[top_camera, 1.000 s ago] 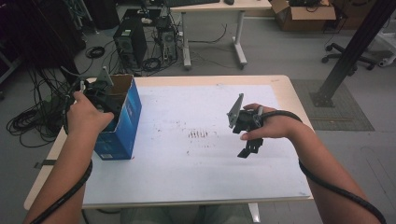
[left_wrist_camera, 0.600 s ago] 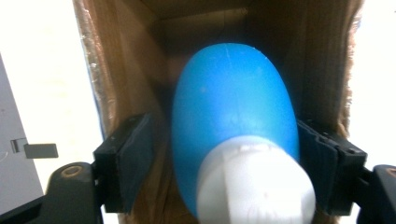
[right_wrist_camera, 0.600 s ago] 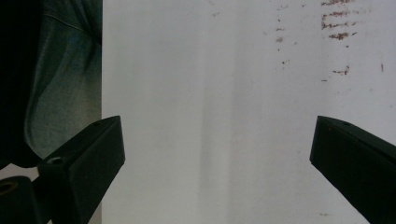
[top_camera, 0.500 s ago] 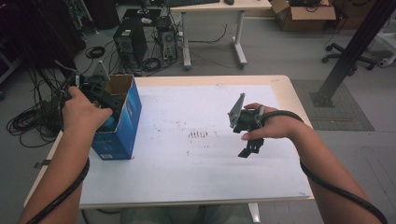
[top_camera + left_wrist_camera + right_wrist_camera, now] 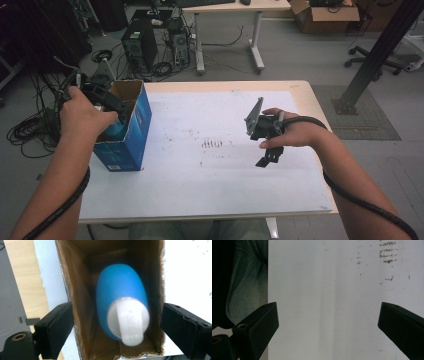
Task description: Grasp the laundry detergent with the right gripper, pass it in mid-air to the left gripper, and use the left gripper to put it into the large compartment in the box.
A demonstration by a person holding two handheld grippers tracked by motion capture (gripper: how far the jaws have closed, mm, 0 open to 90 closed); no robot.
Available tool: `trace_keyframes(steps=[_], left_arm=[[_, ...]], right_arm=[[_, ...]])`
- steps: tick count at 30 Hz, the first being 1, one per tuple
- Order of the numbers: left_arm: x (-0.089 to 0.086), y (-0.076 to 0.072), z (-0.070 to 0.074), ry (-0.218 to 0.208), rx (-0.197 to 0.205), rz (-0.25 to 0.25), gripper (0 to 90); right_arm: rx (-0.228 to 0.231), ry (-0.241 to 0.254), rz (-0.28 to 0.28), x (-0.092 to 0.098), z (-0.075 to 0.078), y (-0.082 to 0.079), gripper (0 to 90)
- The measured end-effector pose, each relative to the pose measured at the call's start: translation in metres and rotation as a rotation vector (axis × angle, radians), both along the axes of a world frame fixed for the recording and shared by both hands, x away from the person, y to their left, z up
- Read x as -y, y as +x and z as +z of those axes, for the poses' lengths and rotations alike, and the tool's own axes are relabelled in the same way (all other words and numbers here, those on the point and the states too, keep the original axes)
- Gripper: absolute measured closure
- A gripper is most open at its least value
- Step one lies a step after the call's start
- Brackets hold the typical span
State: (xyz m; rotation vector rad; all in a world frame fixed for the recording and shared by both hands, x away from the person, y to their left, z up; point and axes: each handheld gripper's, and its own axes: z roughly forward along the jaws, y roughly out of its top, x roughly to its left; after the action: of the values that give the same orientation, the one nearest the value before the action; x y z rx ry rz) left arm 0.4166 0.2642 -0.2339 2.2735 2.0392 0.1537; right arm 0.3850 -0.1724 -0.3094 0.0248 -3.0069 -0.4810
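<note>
The left tool, jaws apart astride the cardboard box, could snag its walls and miss the blue bottle; the right tool gapes idle.

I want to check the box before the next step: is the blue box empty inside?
No. The left gripper view looks into the open blue box, where a blue bottle with a white cap stands.
</note>
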Motion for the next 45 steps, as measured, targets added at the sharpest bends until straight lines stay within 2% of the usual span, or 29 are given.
trace_keyframes(steps=[9, 13, 18, 22, 25, 28, 30, 31, 36, 39, 45], left_arm=[[0.002, -0.002, 0.015, 0.0, -0.005, -0.036, 7.8], [0.002, -0.003, 0.023, -0.031, 0.0, -0.055, 5.8], [0.003, -0.004, 0.032, -0.046, 0.009, -0.086, 2.2], [0.007, -0.004, 0.04, -0.072, 0.009, -0.11, 0.9], [0.012, -0.003, 0.048, -0.087, 0.014, -0.14, 0.8], [0.021, -0.003, 0.055, -0.099, 0.033, -0.195, 0.2], [0.029, -0.003, 0.059, -0.114, 0.045, -0.262, 0.2], [0.031, -0.003, 0.061, -0.121, 0.046, -0.274, 0.2], [0.045, -0.003, 0.072, -0.113, 0.058, -0.33, 0.2], [0.056, -0.003, 0.077, -0.116, 0.068, -0.391, 0.2], [0.079, -0.005, 0.084, -0.094, 0.068, -0.53, 0.2]], right_arm=[[0.001, 0.0, -0.001, 0.0, 0.001, 0.0, 3.3], [-0.002, -0.003, -0.01, 0.0, 0.002, 0.0, 3.3], [0.0, 0.002, -0.014, 0.002, 0.004, 0.0, 3.3], [-0.004, 0.008, -0.02, 0.004, 0.004, -0.001, 3.2], [-0.009, -0.006, -0.021, 0.004, 0.003, -0.001, 3.4], [-0.004, 0.0, -0.022, 0.005, 0.004, -0.001, 3.3], [-0.002, -0.001, -0.023, 0.005, 0.006, -0.001, 3.4], [0.0, 0.0, -0.024, 0.005, 0.007, -0.001, 3.3], [0.004, 0.003, -0.029, 0.006, 0.008, 0.0, 3.3], [0.001, -0.001, -0.029, 0.005, 0.007, 0.0, 3.5], [0.002, 0.0, -0.023, 0.004, 0.006, 0.001, 3.3]])
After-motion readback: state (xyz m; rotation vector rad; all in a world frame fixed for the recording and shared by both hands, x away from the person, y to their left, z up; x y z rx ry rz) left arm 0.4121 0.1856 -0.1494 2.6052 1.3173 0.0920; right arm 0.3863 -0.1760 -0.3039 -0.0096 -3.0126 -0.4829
